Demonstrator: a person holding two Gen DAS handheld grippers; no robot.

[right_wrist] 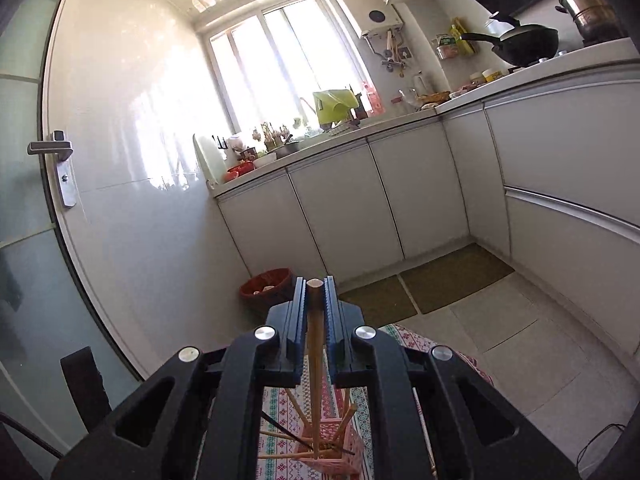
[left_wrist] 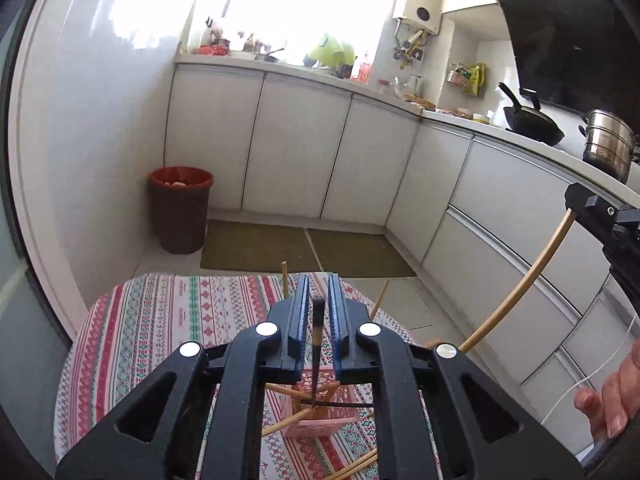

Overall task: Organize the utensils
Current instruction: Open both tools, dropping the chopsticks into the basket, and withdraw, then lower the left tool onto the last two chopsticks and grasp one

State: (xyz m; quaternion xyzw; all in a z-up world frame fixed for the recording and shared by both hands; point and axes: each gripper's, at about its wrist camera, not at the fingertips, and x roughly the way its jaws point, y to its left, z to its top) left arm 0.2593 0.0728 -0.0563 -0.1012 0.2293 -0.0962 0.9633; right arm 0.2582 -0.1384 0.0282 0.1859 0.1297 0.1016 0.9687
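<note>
A pink perforated holder (left_wrist: pixel 320 412) stands on the patterned tablecloth (left_wrist: pixel 160 320) and holds several chopsticks that lean outward. My left gripper (left_wrist: pixel 319 312) is above it; a dark chopstick (left_wrist: pixel 317 344) stands between its blue pads with a small gap on each side, its tip down in the holder. My right gripper (right_wrist: pixel 316 304) is shut on a light wooden chopstick (right_wrist: pixel 315 360) whose lower end reaches into the holder (right_wrist: pixel 336 460). The right gripper also shows at the right edge of the left wrist view (left_wrist: pixel 576 200), holding that chopstick (left_wrist: pixel 520 284).
Loose wooden chopsticks (left_wrist: pixel 356 466) lie on the cloth near the holder. A red-lined bin (left_wrist: pixel 182 208) stands on the floor by the white cabinets (left_wrist: pixel 300 152). A dark chair back (right_wrist: pixel 86 388) is at the left. A wok (left_wrist: pixel 532 120) and steel pot (left_wrist: pixel 608 144) sit on the counter.
</note>
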